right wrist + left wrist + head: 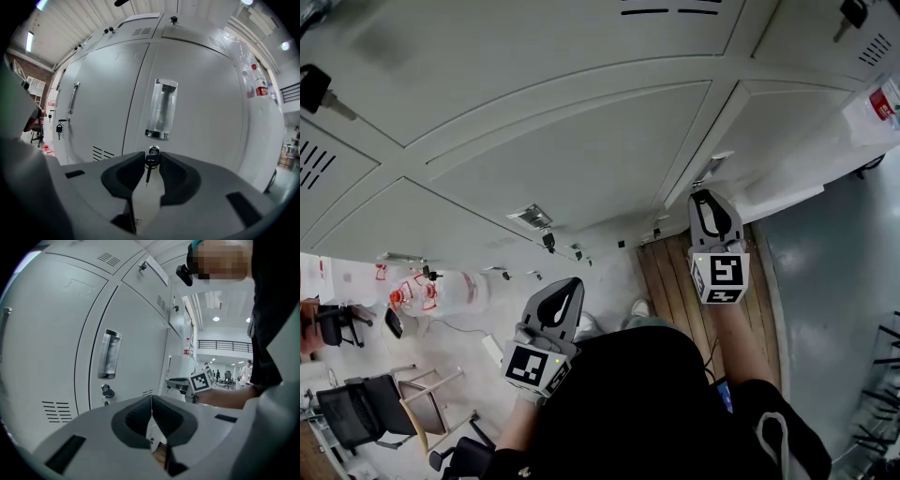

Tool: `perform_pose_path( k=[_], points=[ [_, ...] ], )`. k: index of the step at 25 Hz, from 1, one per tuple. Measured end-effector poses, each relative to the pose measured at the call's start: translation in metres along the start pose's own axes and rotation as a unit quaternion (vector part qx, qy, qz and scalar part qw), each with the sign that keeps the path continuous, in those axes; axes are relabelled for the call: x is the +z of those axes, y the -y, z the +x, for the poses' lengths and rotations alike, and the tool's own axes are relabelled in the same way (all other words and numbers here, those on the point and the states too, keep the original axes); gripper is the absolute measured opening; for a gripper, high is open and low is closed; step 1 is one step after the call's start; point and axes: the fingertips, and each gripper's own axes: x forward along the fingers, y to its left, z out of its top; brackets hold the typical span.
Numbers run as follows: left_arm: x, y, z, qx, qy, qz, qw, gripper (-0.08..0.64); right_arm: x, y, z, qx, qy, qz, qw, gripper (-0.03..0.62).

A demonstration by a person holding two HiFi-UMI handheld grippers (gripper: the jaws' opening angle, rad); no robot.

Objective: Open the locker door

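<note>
Right gripper view: right tongs (pixel 152 157) stand about half open, not clenched. The black key (pixel 150 162) hangs from the lock of the locker door (pixel 206 117) and sits between the 2 tips. One tip lies close against the key head and a sliver of gap shows at the other; no firm pinch can be seen. The recessed metal handle (pixel 161 108) is just above the lock. The door is closed, flush with its neighbours.

Left gripper view: left tongs (pixel 151 399) are clenched on nothing, tips meeting, well apart from the lockers.

Writing: the bottle (pixel 260 80) at upper right has a red label, print too small to read. The marker cube (pixel 719 277) shows black-and-white squares only.

Hidden: the door's lower part is cut off behind the tongs' body.
</note>
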Motion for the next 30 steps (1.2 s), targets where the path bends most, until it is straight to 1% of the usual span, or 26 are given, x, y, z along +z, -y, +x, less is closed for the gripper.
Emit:
perform_pose_path(
  k=[6, 11, 19, 23, 30],
  points=[
    [0.000, 0.002, 0.000, -0.011, 0.001, -0.004, 0.9999, 0.023, -0.001, 0.001, -0.008, -0.007, -0.001, 0.005, 1.000, 0.109],
    [-0.003, 0.005, 0.004, -0.032, -0.002, -0.004, 0.9995, 0.023, -0.005, 0.004, -0.024, -0.016, -0.005, 0.017, 1.000, 0.107],
    [-0.008, 0.021, 0.018, -0.086, -0.009, 0.001, 0.9963, 0.023, -0.013, 0.013, -0.057, -0.023, -0.013, 0.024, 0.999, 0.107],
    [-0.009, 0.032, 0.028, -0.117, -0.015, 0.005, 0.9930, 0.023, -0.018, 0.020, -0.076, -0.028, -0.013, 0.038, 0.999, 0.107],
    [-0.009, 0.053, 0.047, -0.168, -0.023, 0.013, 0.9855, 0.023, -0.028, 0.039, -0.109, -0.057, -0.015, 0.054, 0.997, 0.110]
  ],
)
